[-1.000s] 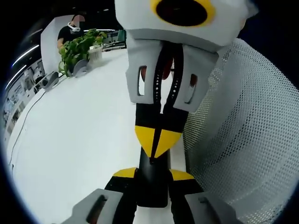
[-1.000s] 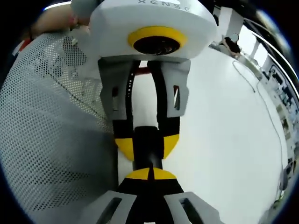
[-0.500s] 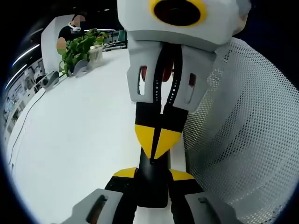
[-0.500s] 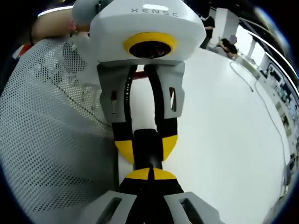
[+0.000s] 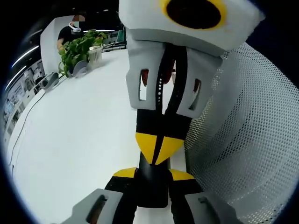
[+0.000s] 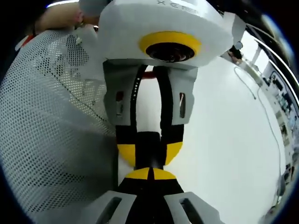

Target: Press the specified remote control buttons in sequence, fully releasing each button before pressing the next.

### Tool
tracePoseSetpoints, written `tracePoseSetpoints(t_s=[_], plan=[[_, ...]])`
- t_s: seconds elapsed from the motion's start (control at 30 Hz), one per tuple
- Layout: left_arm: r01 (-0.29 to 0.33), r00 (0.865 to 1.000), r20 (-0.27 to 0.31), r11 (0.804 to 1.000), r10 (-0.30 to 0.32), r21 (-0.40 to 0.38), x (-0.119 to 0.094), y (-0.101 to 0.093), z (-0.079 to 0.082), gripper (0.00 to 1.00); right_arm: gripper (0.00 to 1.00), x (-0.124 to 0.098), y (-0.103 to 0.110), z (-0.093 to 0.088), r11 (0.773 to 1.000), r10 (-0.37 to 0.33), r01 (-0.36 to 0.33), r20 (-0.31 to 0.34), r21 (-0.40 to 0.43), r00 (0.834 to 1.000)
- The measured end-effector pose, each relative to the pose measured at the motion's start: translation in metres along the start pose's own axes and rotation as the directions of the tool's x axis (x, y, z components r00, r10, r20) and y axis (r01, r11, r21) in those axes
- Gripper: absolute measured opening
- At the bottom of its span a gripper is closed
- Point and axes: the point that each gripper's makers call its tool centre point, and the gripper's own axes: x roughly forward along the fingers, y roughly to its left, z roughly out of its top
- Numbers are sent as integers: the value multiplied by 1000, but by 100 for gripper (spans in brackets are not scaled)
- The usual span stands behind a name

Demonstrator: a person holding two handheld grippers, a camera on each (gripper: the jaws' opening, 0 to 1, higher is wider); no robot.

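Left gripper (image 5: 153,173) is clamped on the black remote (image 5: 152,192), holding it lengthwise over the white table (image 5: 74,140), with the plant (image 5: 77,49) far off at the left edge. Moving to the middle, the right gripper (image 5: 159,147) comes in from above, its jaws pinched together into one yellow point. Compared with a second ago, that point has slid a touch lower onto the remote's far end, and in the right gripper view the left gripper (image 6: 148,151) looms nearer. That looks like a press going down, not a release. Which button it's on is hidden, so the press can't be confirmed. On the right, the white mesh (image 5: 247,140) sits just beside both grippers.
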Motion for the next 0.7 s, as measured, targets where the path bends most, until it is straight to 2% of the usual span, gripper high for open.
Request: tracePoseSetpoints(t_s=[0.13, 0.27, 0.37, 0.43, 0.53, 0.57, 0.7], plan=[[-2, 1000, -1, 1000, 2, 2, 0, 0, 0, 26, 0, 0, -5, 1, 1000, -18, 18, 20, -5, 1000], [-4, 1000, -1, 1000, 4, 7, 0, 1, 0, 26, 0, 0, -5, 1, 1000, 7, -7, 33, 11, 999], [-5, 1000, -5, 1000, 5, 13, 0, 0, 0, 26, 0, -2, -4, 1, 996, 33, -40, 86, 77, 996], [-8, 1000, -8, 1000, 8, 11, 0, 0, 0, 26, 0, -3, -4, 1, 990, 49, -62, 98, 130, 994], [-12, 1000, -16, 1000, 12, 28, 0, 0, -1, 26, 1, -3, -3, 0, 992, 54, -64, 90, 112, 994], [-12, 1000, -17, 999, 12, 34, 0, 0, -1, 26, 3, -3, -6, -4, 995, 30, -37, 70, 92, 997], [-13, 1000, -16, 1000, 13, 24, 0, 0, -1, 26, 9, -7, -4, -8, 992, 58, -66, 77, 110, 995]])
